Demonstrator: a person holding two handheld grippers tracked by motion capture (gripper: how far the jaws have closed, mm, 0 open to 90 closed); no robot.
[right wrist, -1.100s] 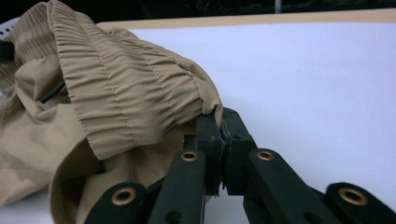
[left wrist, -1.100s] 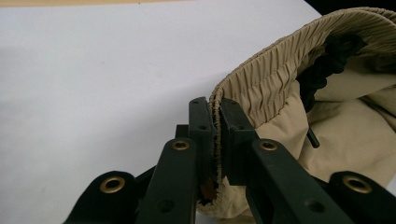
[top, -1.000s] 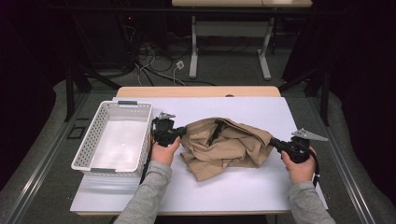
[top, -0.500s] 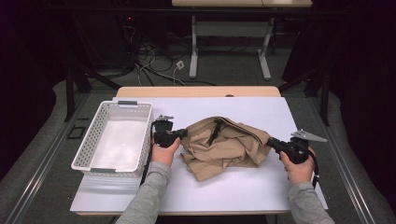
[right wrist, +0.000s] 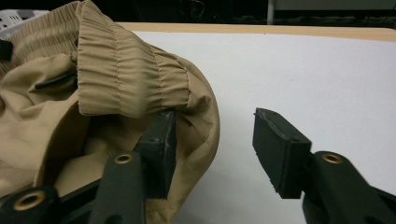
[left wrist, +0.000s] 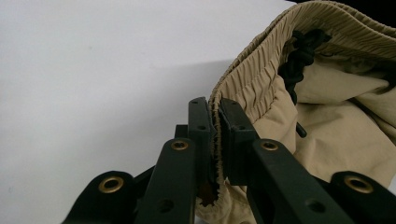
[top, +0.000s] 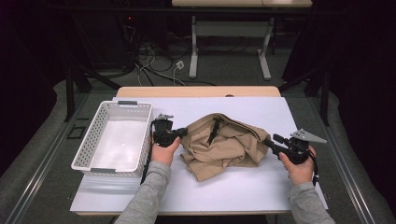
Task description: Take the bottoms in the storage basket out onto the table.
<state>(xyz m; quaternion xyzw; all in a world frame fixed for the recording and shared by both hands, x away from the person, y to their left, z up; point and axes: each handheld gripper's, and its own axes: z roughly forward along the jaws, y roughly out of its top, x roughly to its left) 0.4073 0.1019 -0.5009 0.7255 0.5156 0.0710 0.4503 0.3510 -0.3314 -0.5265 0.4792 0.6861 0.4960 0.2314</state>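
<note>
A crumpled tan garment (top: 224, 144) with an elastic waistband and a black drawstring lies mid-table. My left gripper (top: 183, 133) is at its left edge. In the left gripper view it (left wrist: 212, 105) is shut on the gathered waistband (left wrist: 252, 79). My right gripper (top: 270, 142) is at the garment's right edge. Its jaws (right wrist: 215, 126) have just been opening and stand apart. The waistband (right wrist: 116, 79) drapes over one finger (right wrist: 159, 144), the other finger (right wrist: 280, 149) is clear of the cloth, and no pad presses on it.
A white mesh basket (top: 88, 140), with nothing in it, stands left of my left hand. The white tabletop (top: 280, 112) extends behind and in front of the garment. Beyond the table are dark floor, cables and desk legs.
The right gripper's jaws have parted at the garment's right edge. Both hands and the garment stay where they were.
</note>
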